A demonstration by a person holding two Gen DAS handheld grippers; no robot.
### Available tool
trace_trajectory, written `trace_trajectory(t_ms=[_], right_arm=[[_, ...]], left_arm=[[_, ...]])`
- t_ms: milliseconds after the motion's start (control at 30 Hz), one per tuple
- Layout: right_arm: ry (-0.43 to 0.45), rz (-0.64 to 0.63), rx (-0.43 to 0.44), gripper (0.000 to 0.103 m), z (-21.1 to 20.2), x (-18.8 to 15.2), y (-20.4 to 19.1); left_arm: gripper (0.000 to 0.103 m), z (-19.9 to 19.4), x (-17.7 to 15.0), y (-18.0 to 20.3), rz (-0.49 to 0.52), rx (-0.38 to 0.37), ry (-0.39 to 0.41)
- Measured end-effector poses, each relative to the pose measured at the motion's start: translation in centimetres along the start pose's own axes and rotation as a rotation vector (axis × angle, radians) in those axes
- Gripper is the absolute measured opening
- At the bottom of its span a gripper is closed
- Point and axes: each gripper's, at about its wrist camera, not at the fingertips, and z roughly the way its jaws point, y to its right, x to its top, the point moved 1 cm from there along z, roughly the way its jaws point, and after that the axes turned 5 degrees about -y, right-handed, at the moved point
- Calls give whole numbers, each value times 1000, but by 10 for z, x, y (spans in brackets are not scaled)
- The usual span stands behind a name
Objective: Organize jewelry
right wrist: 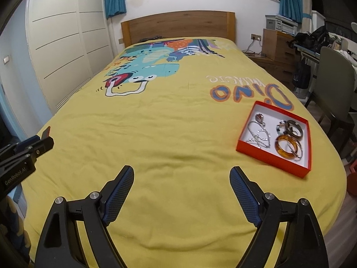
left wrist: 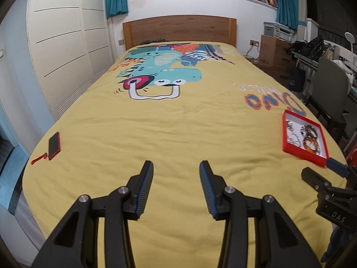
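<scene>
A red box (right wrist: 267, 156) with a white inside lies on the yellow bedspread at the right. It holds an amber bangle (right wrist: 287, 147), a dark bangle (right wrist: 295, 128), a beaded bracelet (right wrist: 281, 125) and silver chains (right wrist: 260, 135). The box also shows in the left wrist view (left wrist: 299, 154). My right gripper (right wrist: 181, 174) is open and empty, low over the bed, left of and nearer than the box. My left gripper (left wrist: 176, 167) is open and empty over the bed's near middle. Each gripper shows at the edge of the other's view.
A red phone (left wrist: 54, 145) with a red strap lies near the bed's left edge. A white wardrobe (left wrist: 62, 51) stands left of the bed. A chair (right wrist: 332, 96), a desk and drawers stand on the right. The wooden headboard (left wrist: 180, 30) is at the far end.
</scene>
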Motion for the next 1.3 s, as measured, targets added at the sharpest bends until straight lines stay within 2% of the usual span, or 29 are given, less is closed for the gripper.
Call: trace_trajectory(t_ms=[433, 900, 1000, 1067, 1300], right_arm=[[37, 50, -91, 90, -23, -19, 31], [33, 62, -87, 90, -18, -24, 41], [30, 65, -90, 90, -17, -26, 43], [25, 70, -95, 90, -15, -27, 44], [-9, 91, -154, 91, -9, -28, 52]], left_arm=[[41, -8, -3, 41, 37, -40, 2], [41, 0, -12, 55, 63, -39, -33], [43, 4, -13, 57, 72, -41, -46], [49, 7, -15, 59, 80, -43, -56], [50, 18, -21, 60, 90, -42, -85]])
